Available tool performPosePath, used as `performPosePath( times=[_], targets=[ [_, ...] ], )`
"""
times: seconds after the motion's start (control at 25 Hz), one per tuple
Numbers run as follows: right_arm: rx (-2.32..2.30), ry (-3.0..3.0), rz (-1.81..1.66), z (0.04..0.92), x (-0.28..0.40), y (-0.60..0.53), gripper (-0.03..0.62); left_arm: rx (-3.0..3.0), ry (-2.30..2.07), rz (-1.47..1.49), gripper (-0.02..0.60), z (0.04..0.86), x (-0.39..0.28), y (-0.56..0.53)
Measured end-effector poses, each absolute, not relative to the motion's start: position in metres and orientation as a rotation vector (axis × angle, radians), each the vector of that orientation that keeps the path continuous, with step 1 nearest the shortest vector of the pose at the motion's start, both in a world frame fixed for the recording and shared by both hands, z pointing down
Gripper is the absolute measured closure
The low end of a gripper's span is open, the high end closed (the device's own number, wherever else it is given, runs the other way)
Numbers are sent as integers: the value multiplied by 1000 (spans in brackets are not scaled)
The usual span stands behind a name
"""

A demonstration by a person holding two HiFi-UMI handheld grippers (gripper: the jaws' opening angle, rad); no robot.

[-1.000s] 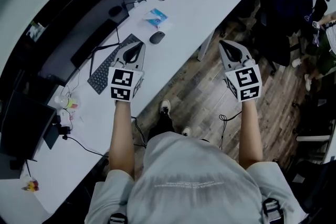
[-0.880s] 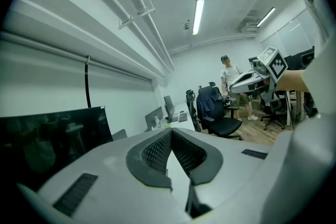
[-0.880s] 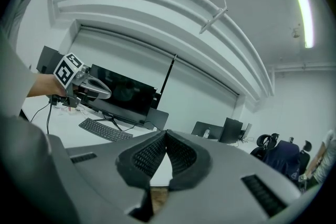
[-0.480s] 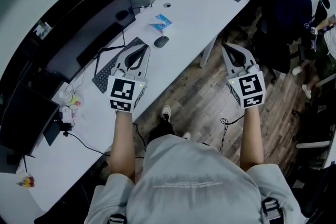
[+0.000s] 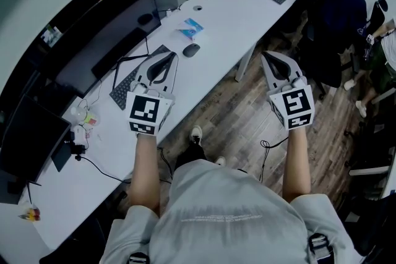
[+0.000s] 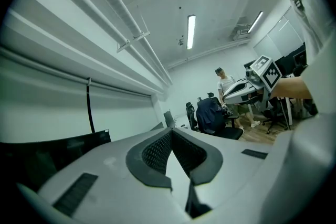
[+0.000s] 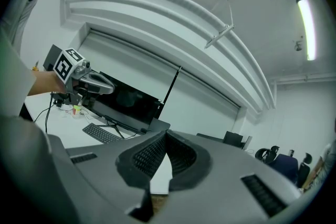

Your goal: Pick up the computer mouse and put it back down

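The dark computer mouse lies on the long white desk, just right of the black keyboard. My left gripper hovers over the keyboard's right end, a short way below-left of the mouse and not touching it. Its jaws meet at the tip with nothing between them. My right gripper hangs over the wooden floor, off the desk's front edge. It is shut and empty too. Neither gripper view shows the mouse.
A blue packet lies behind the mouse. Black monitors line the desk's far side, with cables and small items at the left end. An office chair draped with a dark jacket stands at the right, and a person stands beyond it.
The head view has shifted a little, so desk and mouse sit slightly lower and further right. Both grippers keep the same pose and remain shut; the mouse has not moved on the desk.
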State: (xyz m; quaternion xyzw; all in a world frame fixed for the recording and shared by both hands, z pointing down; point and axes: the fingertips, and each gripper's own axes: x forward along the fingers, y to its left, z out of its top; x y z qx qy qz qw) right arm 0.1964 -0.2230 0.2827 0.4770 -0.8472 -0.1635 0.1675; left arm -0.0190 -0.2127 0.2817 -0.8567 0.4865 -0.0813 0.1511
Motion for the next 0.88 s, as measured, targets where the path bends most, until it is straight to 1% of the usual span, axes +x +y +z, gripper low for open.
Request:
performPosePath(
  times=[0.88],
  targets=[
    [1356, -2401, -455, 290, 202, -223, 594, -2473, 1400, -252, 569, 290, -13, -213]
  ],
)
